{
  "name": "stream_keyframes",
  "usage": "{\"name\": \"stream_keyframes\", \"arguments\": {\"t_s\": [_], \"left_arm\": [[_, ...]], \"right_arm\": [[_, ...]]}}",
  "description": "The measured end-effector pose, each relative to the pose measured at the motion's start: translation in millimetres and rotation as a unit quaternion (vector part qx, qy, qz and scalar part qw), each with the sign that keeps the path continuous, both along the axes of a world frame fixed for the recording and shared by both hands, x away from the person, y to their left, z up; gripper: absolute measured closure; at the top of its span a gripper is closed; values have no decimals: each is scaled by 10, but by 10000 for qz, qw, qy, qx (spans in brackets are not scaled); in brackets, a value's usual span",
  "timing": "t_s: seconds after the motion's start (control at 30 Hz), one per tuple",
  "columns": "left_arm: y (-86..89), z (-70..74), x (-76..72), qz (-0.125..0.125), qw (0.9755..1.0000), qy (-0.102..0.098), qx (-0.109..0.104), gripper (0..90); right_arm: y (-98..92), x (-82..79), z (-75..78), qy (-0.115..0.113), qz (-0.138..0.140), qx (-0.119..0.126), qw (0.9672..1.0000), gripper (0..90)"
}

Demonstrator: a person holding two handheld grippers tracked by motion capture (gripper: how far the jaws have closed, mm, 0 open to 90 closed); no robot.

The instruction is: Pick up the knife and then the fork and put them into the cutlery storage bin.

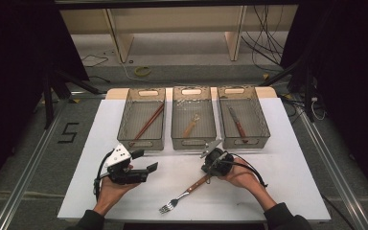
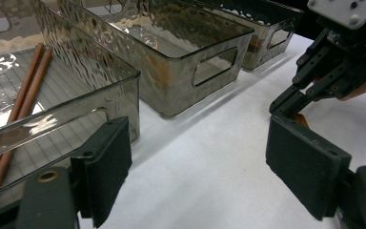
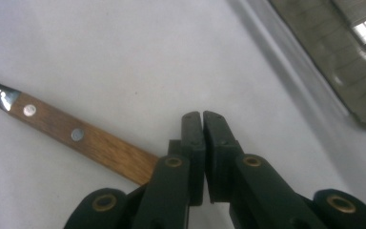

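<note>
A fork [image 1: 184, 194] with a wooden handle [image 3: 76, 136] lies on the white table [image 1: 278, 163], tines toward the front edge. My right gripper [image 1: 209, 172] [image 3: 203, 117] is at the handle's far end with its jaws shut together. The wood runs under its left jaw and none shows between the pads. My left gripper [image 1: 145, 160] [image 2: 205, 162] is open and empty, held above the table in front of the left bin [image 1: 124, 115] [image 2: 114, 95]. The left gripper view also shows the right gripper [image 2: 290, 102] at its right.
Three clear bins stand side by side at the back of the table. The left one holds chopsticks [image 1: 148, 122] [image 2: 24, 100], the middle bin [image 1: 174, 120] [image 2: 195, 62] a small wooden-handled utensil [image 1: 191, 125], and the right bin [image 1: 263, 122] a knife [image 1: 238, 125].
</note>
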State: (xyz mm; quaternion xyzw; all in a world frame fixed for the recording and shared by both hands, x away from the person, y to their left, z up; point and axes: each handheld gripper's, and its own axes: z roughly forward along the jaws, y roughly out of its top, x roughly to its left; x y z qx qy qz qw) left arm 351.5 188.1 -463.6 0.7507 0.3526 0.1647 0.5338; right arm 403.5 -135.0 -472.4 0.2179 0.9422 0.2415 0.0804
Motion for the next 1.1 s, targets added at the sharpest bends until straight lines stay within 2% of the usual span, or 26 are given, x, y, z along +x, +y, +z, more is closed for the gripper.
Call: {"name": "stream_keyframes", "arguments": {"t_s": [0.33, 0.67, 0.93, 1.0, 1.1], "left_arm": [[0, 1, -1, 3, 10000, -5, 2, 229], [-2, 3, -2, 0, 10000, -8, 9, 229], [-2, 4, -3, 6, 10000, -14, 6, 229], [0, 3, -2, 8, 10000, -13, 3, 229], [0, 2, 1, 9, 10000, -11, 12, 229]], "right_arm": [[-35, -64, 31, 260, 69, -123, 9996, 900], [-199, -296, 63, 461, 105, -271, 9985, 900], [-223, -425, 88, 487, 276, -473, 9973, 900], [-218, -439, 121, 399, 341, -426, 9977, 861], [-187, -474, 216, 310, 559, -190, 9978, 707]]}}
